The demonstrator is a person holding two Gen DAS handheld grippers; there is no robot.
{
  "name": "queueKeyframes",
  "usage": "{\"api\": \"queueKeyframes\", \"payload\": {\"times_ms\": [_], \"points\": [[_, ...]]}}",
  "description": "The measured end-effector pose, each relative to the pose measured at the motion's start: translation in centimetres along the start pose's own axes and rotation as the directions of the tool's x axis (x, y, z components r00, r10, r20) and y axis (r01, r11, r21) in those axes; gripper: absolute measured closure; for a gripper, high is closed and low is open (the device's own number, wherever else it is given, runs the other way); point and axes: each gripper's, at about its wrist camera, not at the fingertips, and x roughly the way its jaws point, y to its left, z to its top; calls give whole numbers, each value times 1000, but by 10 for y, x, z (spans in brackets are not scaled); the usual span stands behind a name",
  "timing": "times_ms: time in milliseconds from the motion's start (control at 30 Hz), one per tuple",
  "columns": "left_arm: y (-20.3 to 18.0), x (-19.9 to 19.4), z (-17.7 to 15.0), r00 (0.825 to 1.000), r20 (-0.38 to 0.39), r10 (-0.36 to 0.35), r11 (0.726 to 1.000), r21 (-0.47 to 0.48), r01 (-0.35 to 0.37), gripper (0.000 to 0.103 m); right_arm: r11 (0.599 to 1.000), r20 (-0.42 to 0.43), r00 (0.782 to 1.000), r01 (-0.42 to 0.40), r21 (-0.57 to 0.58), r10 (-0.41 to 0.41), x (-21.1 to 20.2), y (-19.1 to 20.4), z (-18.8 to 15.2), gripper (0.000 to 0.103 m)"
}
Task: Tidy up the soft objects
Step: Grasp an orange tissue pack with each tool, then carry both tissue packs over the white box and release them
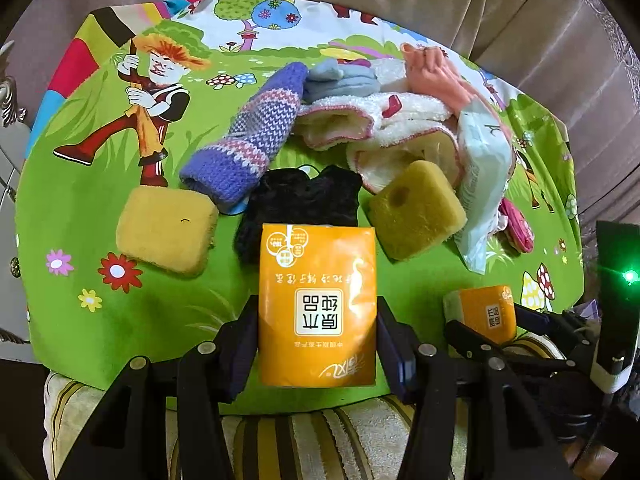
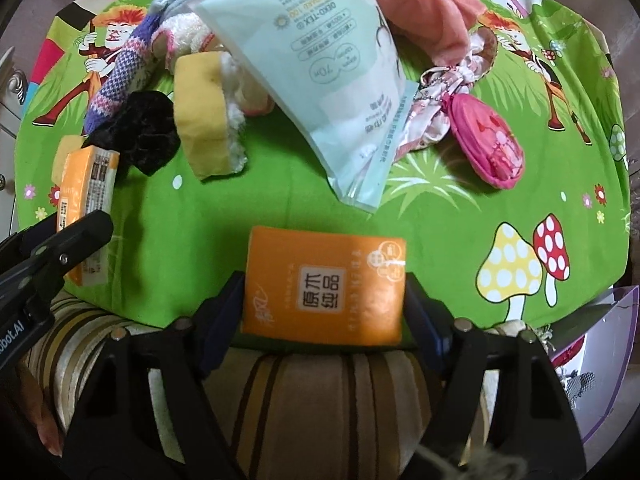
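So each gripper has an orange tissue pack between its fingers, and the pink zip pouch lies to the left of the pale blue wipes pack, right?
Not quite. The right wrist view shows the pink zip pouch to the right of the pale blue wipes pack. The orange tissue packs are as you say.

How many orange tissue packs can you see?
2. One orange tissue pack sits between the left gripper fingers. The other orange pack sits between the right gripper fingers, near the green cloth edge. More could hide under the pile.
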Motion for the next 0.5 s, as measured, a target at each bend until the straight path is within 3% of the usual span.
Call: {"api": "queueKeyframes", "payload": {"times_ms": [200,500], "points": [[0,-3,-1,1000,12,0,1000,-7,0,49,1000,33,999,-29,4,29,-5,-7,-5,26],[-16,-30,5,997,77,-27,998,51,23,49,998,184,981,-61,22,56,-53,-28,-20,26]]}}
